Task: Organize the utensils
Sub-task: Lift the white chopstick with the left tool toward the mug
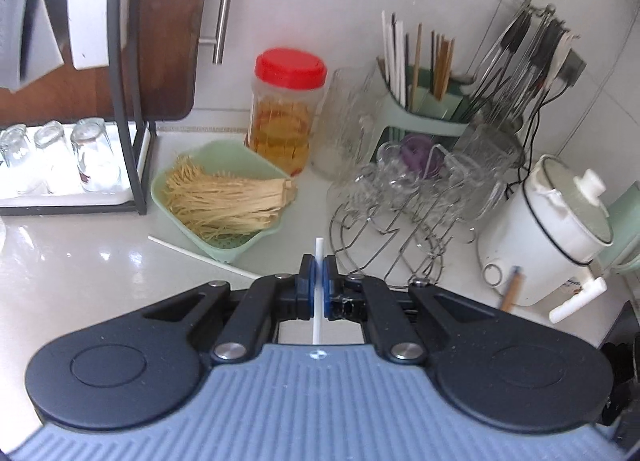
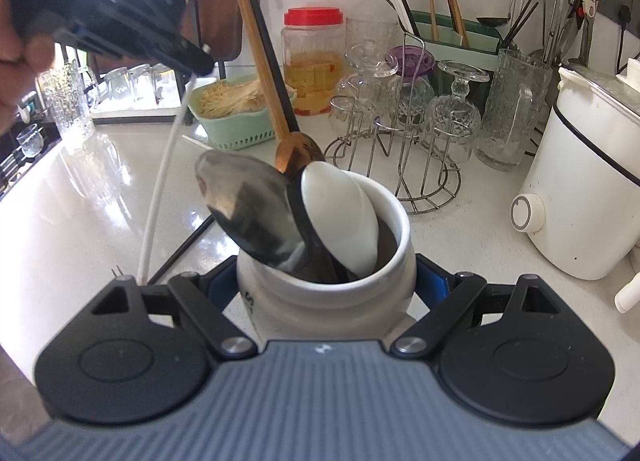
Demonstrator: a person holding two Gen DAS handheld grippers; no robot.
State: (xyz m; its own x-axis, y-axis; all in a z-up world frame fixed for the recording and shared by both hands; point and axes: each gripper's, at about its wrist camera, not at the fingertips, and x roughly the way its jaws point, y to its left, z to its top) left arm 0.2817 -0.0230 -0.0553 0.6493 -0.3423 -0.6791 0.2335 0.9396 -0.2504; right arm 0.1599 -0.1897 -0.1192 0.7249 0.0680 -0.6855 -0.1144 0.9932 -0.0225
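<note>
Above the white ceramic utensil crock point(image 2: 324, 285), my left gripper point(image 1: 319, 275) has its jaws clamped on a thin white chopstick point(image 1: 317, 293); right gripper point(image 2: 324, 289) jaws grip the crock on the desk. Risk: chopstick pivots, snags the steel spoon point(image 2: 248, 213).

home kitchen: countertop point(image 1: 80, 261), glass rack point(image 1: 400, 229), chopstick holder point(image 1: 432, 109)

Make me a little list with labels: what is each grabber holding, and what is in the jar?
left gripper: shut on a white chopstick
right gripper: shut on a white jar
in the jar: metal spoon, white spoons, wooden spoon
on the counter: another white chopstick
green holder: more chopsticks
</note>
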